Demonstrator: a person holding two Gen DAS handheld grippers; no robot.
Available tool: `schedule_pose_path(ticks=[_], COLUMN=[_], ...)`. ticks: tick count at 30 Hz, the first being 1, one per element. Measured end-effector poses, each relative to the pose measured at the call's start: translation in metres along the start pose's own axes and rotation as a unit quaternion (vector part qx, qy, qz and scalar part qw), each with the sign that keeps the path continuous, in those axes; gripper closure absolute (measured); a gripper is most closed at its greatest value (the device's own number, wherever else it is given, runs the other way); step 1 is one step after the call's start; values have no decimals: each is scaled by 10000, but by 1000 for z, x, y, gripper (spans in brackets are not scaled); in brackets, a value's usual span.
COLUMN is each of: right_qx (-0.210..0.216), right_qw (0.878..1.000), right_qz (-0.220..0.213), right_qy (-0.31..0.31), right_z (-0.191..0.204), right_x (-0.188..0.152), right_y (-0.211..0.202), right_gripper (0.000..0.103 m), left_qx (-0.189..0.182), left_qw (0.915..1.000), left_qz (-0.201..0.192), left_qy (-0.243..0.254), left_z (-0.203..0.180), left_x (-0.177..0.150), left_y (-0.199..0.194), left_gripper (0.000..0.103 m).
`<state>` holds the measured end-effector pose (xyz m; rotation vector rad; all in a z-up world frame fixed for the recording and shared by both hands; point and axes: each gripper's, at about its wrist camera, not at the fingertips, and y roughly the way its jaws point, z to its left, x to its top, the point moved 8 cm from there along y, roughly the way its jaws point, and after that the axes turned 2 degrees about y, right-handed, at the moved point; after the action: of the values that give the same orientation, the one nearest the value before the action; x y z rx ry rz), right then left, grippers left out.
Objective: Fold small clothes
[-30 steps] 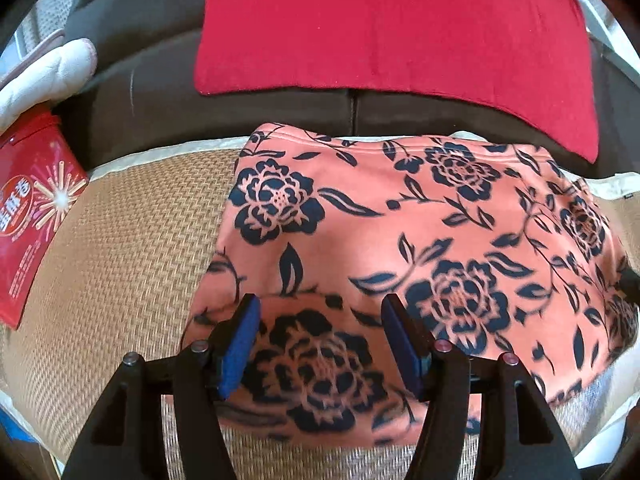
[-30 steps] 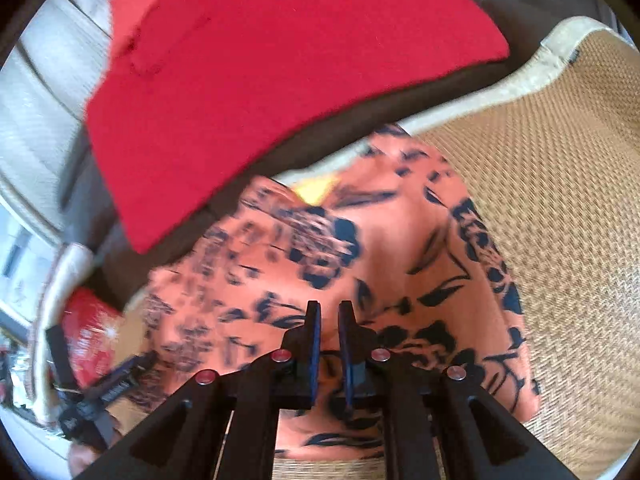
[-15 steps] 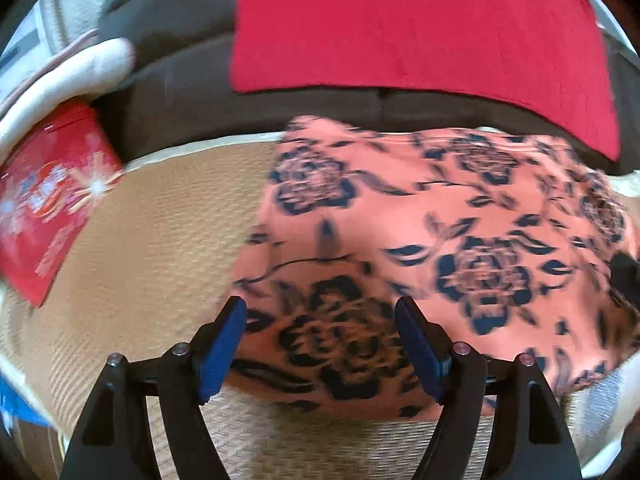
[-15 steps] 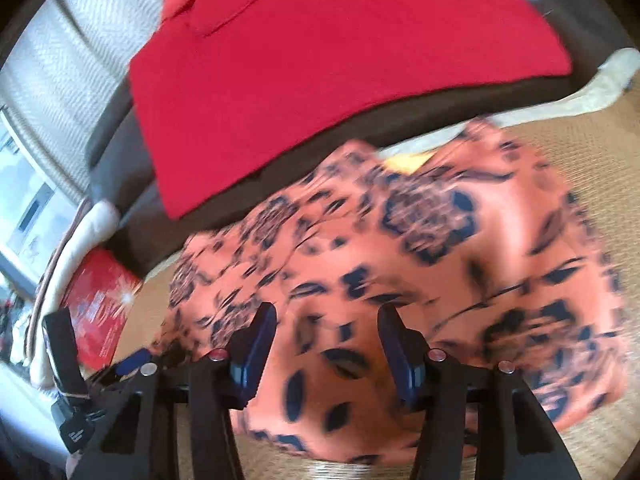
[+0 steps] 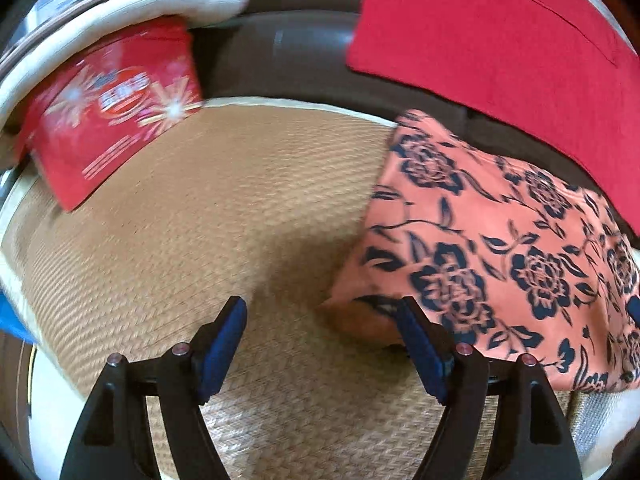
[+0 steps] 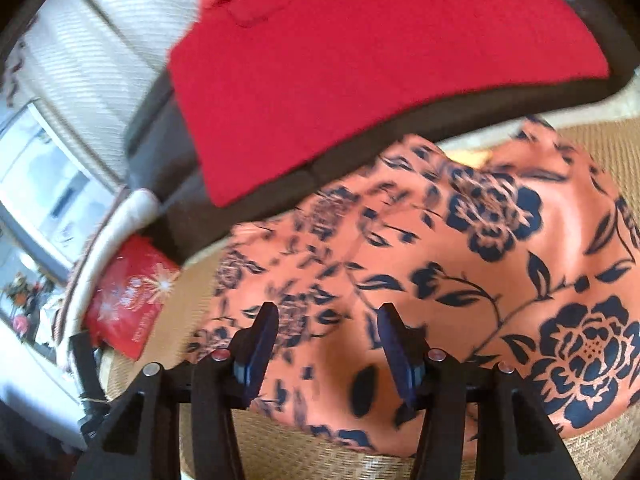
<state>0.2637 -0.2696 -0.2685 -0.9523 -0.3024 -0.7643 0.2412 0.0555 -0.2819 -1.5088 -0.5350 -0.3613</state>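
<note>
An orange garment with dark blue flowers lies folded on a woven mat; it also fills the right wrist view. My left gripper is open and empty above the mat, its right finger at the garment's near left corner. My right gripper is open and empty, held over the garment's near edge. A red cloth is draped over the dark sofa back behind; it also shows in the right wrist view.
A red printed bag and a white cushion lie at the mat's far left. The dark sofa back borders the mat. In the right wrist view the left gripper's handle shows at lower left, and a window beyond.
My right gripper has opened and let go of the garment. My left gripper has swung left, off the garment, and now sits over bare mat. The garment lies flat.
</note>
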Motion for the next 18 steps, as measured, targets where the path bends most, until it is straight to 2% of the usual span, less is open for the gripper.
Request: schedule_pose_path(ticks=[1, 4, 7, 8, 11, 12, 14, 17, 18], right_qx=[53, 131, -93, -128, 144, 152, 160, 325, 193], right_qw=[10000, 9993, 9949, 9938, 9931, 9939, 9968, 9972, 9969], right_qz=[35, 334, 914, 978, 852, 772, 552, 539, 658], right_qy=[-50, 103, 414, 520, 787, 770, 562, 409, 385], right_z=[4, 7, -9, -14, -16, -16, -11, -2, -4], right_x=[-2, -12, -30, -32, -24, -22, -16, -15, -17], right_y=[0, 16, 40, 43, 37, 34, 26, 25, 29], right_gripper=[47, 47, 50, 52, 52, 52, 52, 53, 53], left_qx=[-97, -607, -1002, -1069, -1262, -1372, -1460, -1423, -1444], left_qw=[9999, 9976, 9938, 9930, 9908, 9892, 9877, 9880, 9873], left_qz=[35, 144, 250, 242, 155, 121, 42, -58, -71], left_qy=[-83, -314, -410, -436, -475, -511, -565, -597, -653], left_z=[-1, -6, -17, -20, -27, -30, -34, -37, -37], left_x=[10, 6, 1, 2, 6, 9, 14, 21, 22], left_y=[15, 22, 21, 23, 26, 27, 29, 35, 37], left_gripper=[24, 24, 24, 24, 28, 40, 57, 59, 59])
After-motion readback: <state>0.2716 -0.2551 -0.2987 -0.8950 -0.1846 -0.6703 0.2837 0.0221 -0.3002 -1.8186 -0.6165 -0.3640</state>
